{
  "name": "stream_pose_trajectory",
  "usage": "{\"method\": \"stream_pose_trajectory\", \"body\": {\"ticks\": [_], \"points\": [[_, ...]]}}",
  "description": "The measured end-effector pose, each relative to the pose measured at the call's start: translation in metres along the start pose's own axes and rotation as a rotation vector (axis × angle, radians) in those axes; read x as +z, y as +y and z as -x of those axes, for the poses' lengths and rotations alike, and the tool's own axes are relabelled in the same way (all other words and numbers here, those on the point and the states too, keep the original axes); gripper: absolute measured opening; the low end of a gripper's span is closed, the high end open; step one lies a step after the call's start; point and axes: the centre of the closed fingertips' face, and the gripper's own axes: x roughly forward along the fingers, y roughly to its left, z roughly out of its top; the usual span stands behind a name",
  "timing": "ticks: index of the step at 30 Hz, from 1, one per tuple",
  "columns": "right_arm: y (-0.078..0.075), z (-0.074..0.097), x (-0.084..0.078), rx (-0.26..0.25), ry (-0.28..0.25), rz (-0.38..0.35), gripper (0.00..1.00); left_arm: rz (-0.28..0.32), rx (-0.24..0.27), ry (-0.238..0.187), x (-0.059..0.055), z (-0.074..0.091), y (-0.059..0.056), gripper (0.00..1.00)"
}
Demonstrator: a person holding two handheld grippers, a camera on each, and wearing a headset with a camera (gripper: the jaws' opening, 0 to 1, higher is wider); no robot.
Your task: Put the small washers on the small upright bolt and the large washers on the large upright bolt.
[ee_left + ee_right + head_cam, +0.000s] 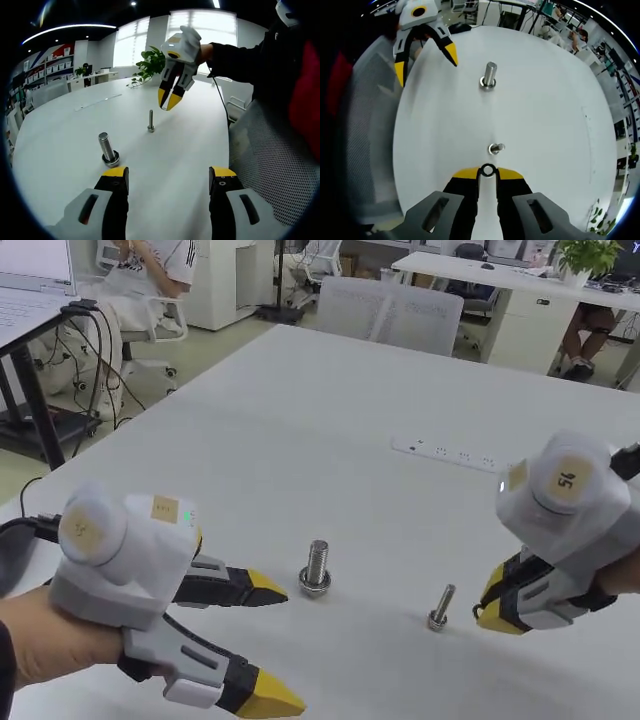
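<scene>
The large upright bolt stands mid-table with a ring around its foot. To its right stands the small upright bolt. My right gripper is shut on a small washer, held just short of the small bolt and slightly above the table. It enters the left gripper view as the right gripper, hanging over the small bolt. My left gripper is open and empty, left of the large bolt.
A white power strip lies on the white table beyond the bolts. A grey chair stands at the far edge, with seated people and desks behind it. The near table edge is close to my left hand.
</scene>
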Motion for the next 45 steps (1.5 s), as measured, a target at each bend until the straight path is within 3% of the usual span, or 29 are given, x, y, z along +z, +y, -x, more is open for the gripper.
{"method": "stream_pose_trajectory", "body": {"ticks": [18, 45], "points": [[-0.010, -0.001, 0.025, -0.014, -0.020, 0.052, 0.13, 0.006, 0.009, -0.003, -0.002, 0.000, 0.001, 0.64], [-0.012, -0.013, 0.025, 0.020, 0.014, 0.065, 0.14, 0.013, 0.012, -0.005, -0.002, 0.002, 0.002, 0.64]]}}
